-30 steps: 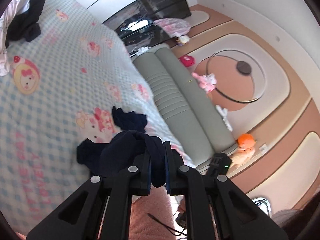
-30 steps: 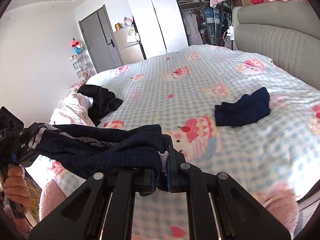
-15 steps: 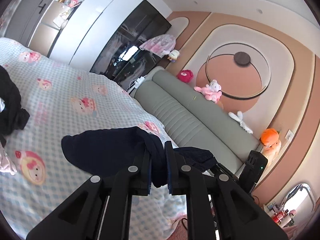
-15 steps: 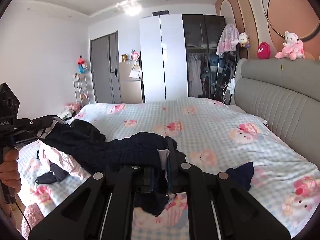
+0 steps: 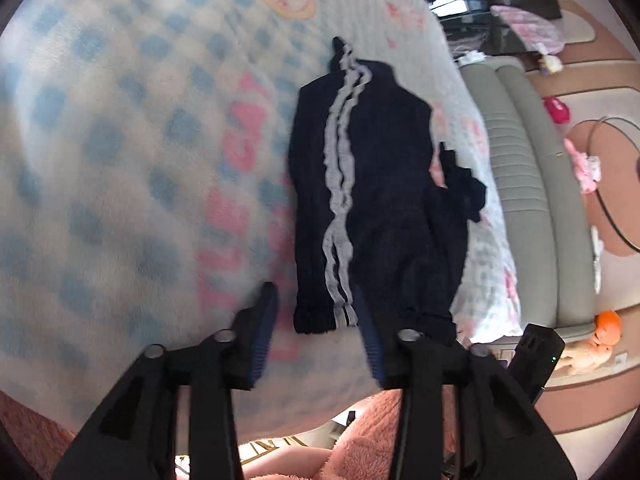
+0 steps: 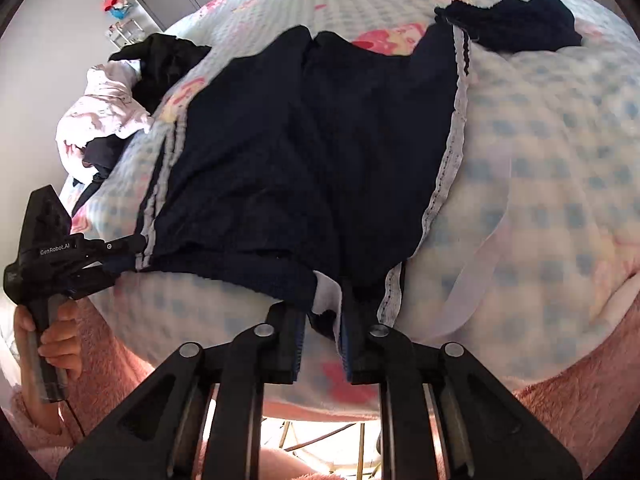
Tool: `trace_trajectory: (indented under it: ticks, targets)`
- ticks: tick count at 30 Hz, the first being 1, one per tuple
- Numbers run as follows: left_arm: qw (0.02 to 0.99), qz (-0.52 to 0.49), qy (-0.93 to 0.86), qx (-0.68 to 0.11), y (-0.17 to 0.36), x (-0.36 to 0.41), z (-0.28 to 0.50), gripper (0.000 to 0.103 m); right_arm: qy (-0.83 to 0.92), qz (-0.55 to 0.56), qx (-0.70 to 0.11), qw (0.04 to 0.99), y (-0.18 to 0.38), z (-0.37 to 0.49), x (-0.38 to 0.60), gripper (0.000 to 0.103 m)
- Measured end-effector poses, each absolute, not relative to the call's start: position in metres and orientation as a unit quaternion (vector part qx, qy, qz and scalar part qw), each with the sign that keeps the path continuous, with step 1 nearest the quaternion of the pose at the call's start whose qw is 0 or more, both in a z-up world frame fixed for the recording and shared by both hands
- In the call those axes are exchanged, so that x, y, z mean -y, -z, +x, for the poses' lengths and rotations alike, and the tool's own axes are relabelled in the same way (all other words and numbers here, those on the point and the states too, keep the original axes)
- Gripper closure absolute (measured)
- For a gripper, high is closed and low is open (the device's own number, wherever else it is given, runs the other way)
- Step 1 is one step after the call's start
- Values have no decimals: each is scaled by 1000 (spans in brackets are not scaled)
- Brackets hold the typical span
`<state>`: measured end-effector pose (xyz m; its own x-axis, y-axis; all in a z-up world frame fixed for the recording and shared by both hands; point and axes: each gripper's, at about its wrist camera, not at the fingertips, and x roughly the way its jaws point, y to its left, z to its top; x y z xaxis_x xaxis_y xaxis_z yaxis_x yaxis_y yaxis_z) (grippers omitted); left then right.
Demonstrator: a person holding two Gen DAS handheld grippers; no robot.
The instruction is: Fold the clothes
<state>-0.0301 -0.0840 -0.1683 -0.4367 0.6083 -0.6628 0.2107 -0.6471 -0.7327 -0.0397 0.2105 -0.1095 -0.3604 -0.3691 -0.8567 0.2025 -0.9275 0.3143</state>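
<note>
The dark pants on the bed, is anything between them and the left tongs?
Nothing visible. The dark pants lie flat on the checked blanket, and the left tongs, which have just been opening, straddle the striped hem with no other thing between.

Trousers (image 6: 288,152): dark navy knit cloth, matt, with pale ribbed side stripes.
Bedspread (image 5: 120,140): soft fleecy cloth, blue-checked, matt.
Headboard (image 5: 524,184): grey padded upholstery, smooth, stitched.
Left gripper (image 5: 316,334): black matt plastic, metal rivets, blue ridged pads.
</note>
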Motion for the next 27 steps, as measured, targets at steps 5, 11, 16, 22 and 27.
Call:
trace_trajectory:
  ticks: [5, 11, 16, 22, 27]
  targets:
    - [134, -496, -748, 420, 171, 93, -24, 46, 836, 503, 107, 191, 89, -30, -229, 67]
    - [153, -490, -744, 427, 180, 84, -39, 47, 835, 494, 196, 145, 99, -34, -266, 54]
    - [142, -487, -754, 417, 179, 74, -50, 79, 784, 543, 246, 170, 141, -49, -268, 52]
    - [91, -471, -812, 332, 143, 74, -37, 92, 798, 530, 201, 203, 124, -40, -252, 90]
    - [107, -460, -818, 328, 125, 79, -18, 92, 833, 498, 154, 183, 96, -21, -254, 93]
